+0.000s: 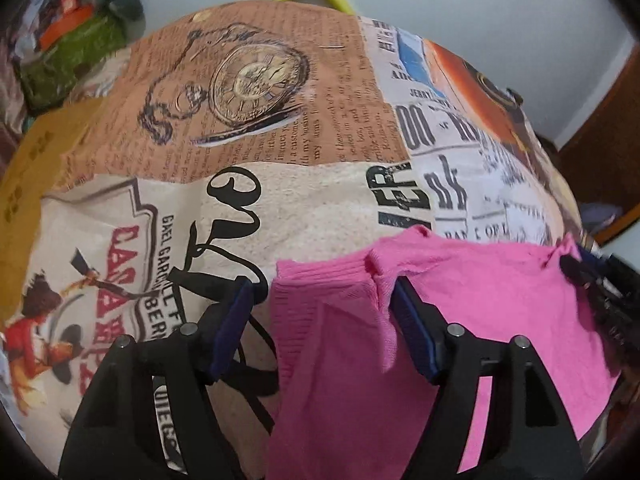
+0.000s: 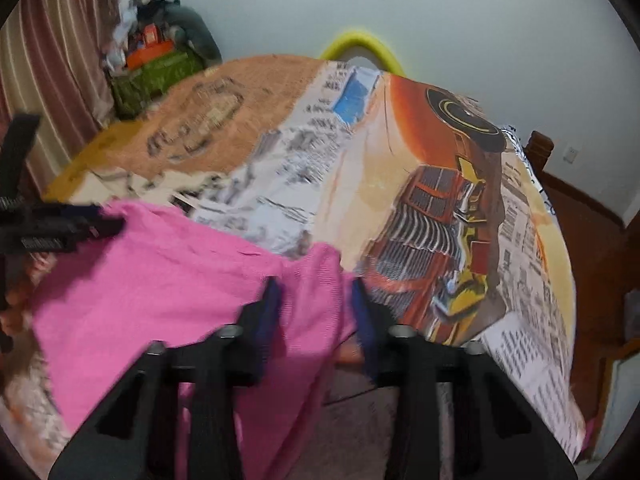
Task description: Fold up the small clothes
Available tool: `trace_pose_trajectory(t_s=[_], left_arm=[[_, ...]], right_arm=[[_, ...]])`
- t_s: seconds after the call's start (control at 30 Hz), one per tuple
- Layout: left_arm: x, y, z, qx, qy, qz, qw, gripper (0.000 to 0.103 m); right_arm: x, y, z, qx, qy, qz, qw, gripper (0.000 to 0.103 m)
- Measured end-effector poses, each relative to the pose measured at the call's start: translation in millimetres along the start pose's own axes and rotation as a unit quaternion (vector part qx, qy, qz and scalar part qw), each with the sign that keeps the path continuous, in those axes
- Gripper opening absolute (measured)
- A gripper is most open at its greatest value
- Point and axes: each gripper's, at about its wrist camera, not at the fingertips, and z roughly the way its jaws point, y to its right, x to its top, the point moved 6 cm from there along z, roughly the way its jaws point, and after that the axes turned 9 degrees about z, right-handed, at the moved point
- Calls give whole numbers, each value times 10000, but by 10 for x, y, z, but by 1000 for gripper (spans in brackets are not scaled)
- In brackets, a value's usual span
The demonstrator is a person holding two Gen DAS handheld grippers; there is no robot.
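A pink knit garment (image 1: 492,312) lies at the near edge of a table covered with a newspaper-print cloth (image 1: 320,208). My left gripper (image 1: 324,300) is open, its fingers standing wide either side of a ribbed pink edge. My right gripper (image 2: 316,292) also stands open around a ribbed corner of the same pink garment (image 2: 160,280). The right gripper's tip shows at the garment's far right corner in the left wrist view (image 1: 576,268). The left gripper's tip shows at the garment's left corner in the right wrist view (image 2: 72,224).
A yellow curved chair back (image 2: 360,46) stands behind the table. A green bag with clutter (image 2: 156,72) sits at the back left by a striped curtain (image 2: 48,60). Dark wooden furniture (image 2: 592,220) stands at the right. A black cord (image 1: 256,360) lies near the left gripper.
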Motion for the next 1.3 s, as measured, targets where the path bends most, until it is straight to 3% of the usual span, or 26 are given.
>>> trace_pose_trajectory(t_s=[0.17,0.23,0.4,0.47,0.53,0.83,1.1,1.2,1.3], left_arm=[[53,-116,-132,44,203,-296,9993,71],[84,-215,-285,256,366,-380,9983,71],[34,-393,-619,75,527,-552,9971,71],[-51,-411,-703,-6,492,-528,9974,71],[-158,-388,-719,-106,366,-464,9982,71],[-573,-102,-445,-619,-253,-284,9974,71],[-502,-2,-168,-1121,-327,-454,9921,71],[-451,58,-114,-1240,-275,-405,9911,57],[-416,85,-100,-1333,-240,-448,9898,37]], right_arm=[[16,24,-33,-78,90,70,9999,21],[7,30,-84,-137,125,62,9998,21],[-17,36,-375,-121,270,199,9994,26],[-44,24,-495,17,264,335,9991,48],[-86,-4,-599,162,315,465,9983,56],[-392,-75,-525,406,-162,731,9964,56],[-467,-61,-305,874,-464,1260,9871,56],[-449,-33,-236,1081,-437,1494,9819,51],[-439,-62,-187,1241,-467,1591,9783,34]])
